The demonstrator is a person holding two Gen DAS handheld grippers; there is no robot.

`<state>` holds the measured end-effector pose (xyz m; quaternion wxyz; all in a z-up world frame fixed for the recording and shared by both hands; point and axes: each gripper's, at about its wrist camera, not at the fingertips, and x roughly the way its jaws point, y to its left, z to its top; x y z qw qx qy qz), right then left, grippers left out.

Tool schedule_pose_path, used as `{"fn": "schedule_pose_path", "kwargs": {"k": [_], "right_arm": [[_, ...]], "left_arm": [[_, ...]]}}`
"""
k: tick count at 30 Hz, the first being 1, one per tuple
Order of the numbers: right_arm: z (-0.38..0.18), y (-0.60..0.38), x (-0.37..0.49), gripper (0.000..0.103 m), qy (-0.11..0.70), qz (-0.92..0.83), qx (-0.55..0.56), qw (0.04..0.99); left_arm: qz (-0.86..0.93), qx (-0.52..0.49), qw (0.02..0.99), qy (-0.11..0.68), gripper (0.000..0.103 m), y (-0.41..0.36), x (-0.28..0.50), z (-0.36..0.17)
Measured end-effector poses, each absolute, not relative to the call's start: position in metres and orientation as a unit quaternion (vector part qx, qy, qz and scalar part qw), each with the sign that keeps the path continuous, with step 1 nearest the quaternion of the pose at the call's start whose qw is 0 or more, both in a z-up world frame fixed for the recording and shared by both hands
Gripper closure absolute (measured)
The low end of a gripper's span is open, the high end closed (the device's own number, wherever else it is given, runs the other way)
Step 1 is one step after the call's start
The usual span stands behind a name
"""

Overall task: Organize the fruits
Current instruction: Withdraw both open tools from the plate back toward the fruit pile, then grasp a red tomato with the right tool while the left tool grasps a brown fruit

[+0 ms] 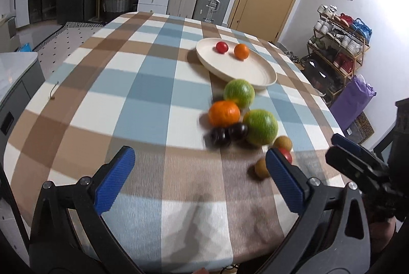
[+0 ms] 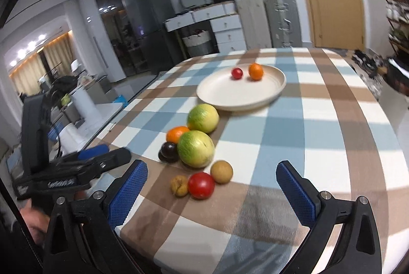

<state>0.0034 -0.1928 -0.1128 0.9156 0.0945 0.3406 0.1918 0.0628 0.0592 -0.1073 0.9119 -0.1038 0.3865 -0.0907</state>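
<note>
Both grippers are empty and spread wide: the right gripper (image 2: 212,174) fills the bottom of its frame, the left gripper (image 1: 199,159) the bottom of its own. Just beyond the right one, at centre frame, lie a red fruit (image 2: 201,185) and two brown ones, then two green fruits (image 2: 196,148), dark plums (image 2: 168,151) and an orange (image 2: 177,133). Farther off, upper centre, the plate (image 2: 230,92) already holds a small red fruit and an orange. This looks like the approach to the next pick; the red fruit seems nearest, needing a careful close between its neighbours.
</note>
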Motion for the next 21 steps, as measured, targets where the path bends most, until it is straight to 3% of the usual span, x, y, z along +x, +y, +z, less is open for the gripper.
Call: {"fn": "schedule_pose_path", "kwargs": {"k": [14, 21], "right_arm": [[-0.139, -0.189, 0.003, 0.002, 0.361, 0.182, 0.122, 0.907], [-0.146, -0.178, 0.01, 0.02, 0.375, 0.195, 0.117, 0.899]], "left_arm": [[-0.09, -0.121, 0.903, 0.402, 0.001, 0.071, 0.046, -0.135], [-0.097, -0.14, 0.892, 0.419, 0.001, 0.076, 0.047, -0.143]]}}
